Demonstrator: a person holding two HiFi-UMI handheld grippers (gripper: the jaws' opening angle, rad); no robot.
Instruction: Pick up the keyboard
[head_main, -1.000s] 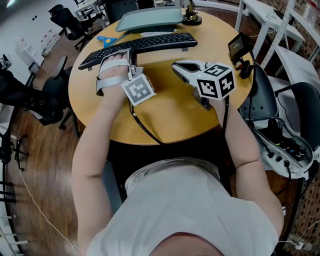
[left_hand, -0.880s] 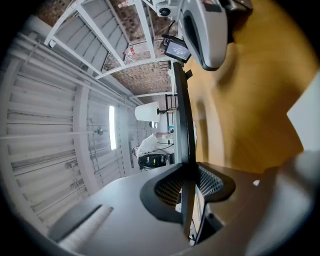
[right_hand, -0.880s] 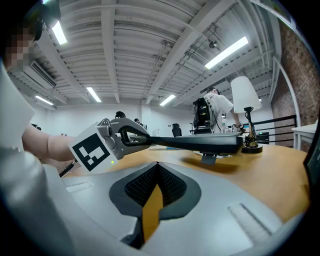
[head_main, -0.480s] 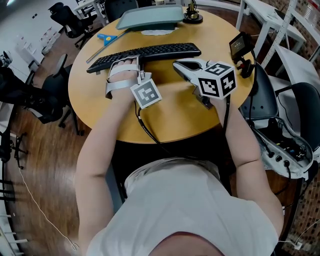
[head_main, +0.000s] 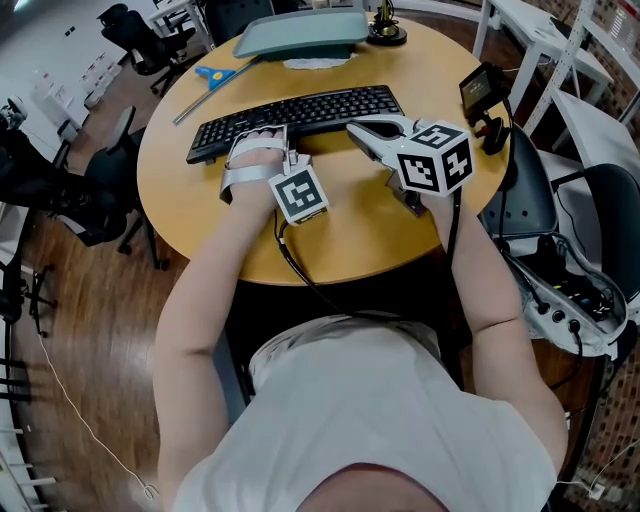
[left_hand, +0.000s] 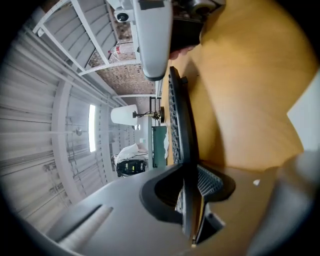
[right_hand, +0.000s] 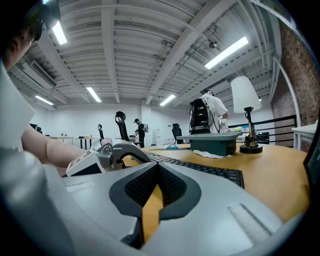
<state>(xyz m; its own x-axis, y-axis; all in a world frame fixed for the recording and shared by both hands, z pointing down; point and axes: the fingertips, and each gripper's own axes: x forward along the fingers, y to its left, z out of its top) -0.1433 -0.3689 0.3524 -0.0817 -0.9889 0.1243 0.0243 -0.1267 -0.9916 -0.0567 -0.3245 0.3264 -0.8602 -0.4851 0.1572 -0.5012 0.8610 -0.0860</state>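
A black keyboard (head_main: 310, 108) stretches across the far half of the round wooden table (head_main: 340, 235). My left gripper (head_main: 264, 134) is shut on its near edge, left of the middle. In the left gripper view the keyboard (left_hand: 179, 120) runs edge-on between the pads (left_hand: 210, 182) of the left gripper (left_hand: 192, 197). I cannot tell whether it rests on the table or hangs just above it. My right gripper (head_main: 353, 130) is shut with nothing in it, its tip just short of the keyboard's right end. The right gripper (right_hand: 156, 170) faces the keyboard (right_hand: 210, 170) and the left gripper (right_hand: 107, 152).
A teal tray (head_main: 300, 35) and a white cloth (head_main: 315, 63) lie behind the keyboard. Beside them are a blue-handled tool (head_main: 215, 75) and a lamp base (head_main: 383, 38). A small black device (head_main: 478, 95) stands at the table's right edge. Office chairs (head_main: 80, 200) surround the table.
My left gripper has come nearer and to the right with the keyboard in its jaws, and sunk toward the table. The right gripper has stayed put.
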